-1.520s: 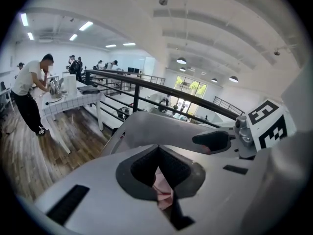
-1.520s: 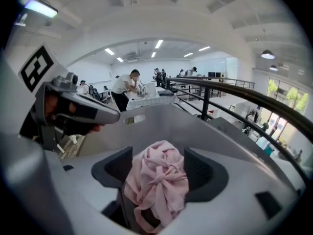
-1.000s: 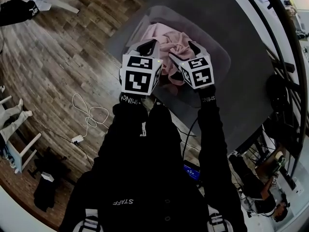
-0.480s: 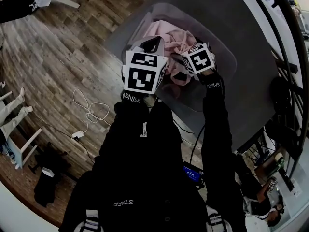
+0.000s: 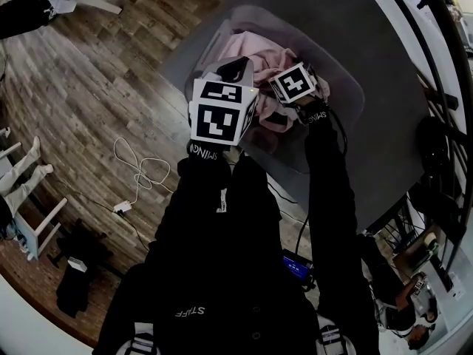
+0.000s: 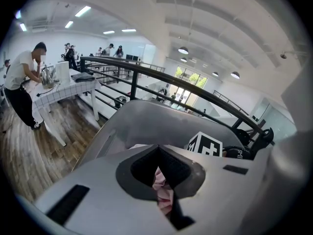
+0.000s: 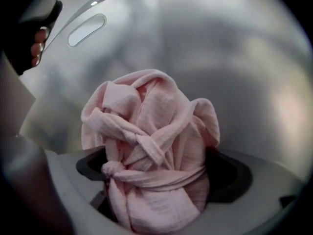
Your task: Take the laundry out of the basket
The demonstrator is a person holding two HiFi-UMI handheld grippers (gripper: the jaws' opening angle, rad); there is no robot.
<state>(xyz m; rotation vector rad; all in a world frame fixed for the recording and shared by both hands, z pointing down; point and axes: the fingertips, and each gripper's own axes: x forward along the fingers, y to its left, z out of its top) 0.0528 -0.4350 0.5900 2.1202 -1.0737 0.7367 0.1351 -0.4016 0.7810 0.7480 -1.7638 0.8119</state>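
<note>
Left gripper [image 6: 161,182] clenched on the pink knotted garment [image 7: 151,131], right gripper [image 7: 161,180] spread around it.
Low in the left gripper view, your jaws pinch a fold of the garment. Your right jaws have just been opening and stand wide, with the bundle between them. It sits inside the grey laundry basket [image 5: 344,87], upper centre of the head view, on the dark table [image 5: 384,43].

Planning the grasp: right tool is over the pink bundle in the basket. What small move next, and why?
Probably close the right tool on the pink bundle: its jaws have just been opening and straddle the bundle without pressing, while the left tool pinches a fold.
</note>
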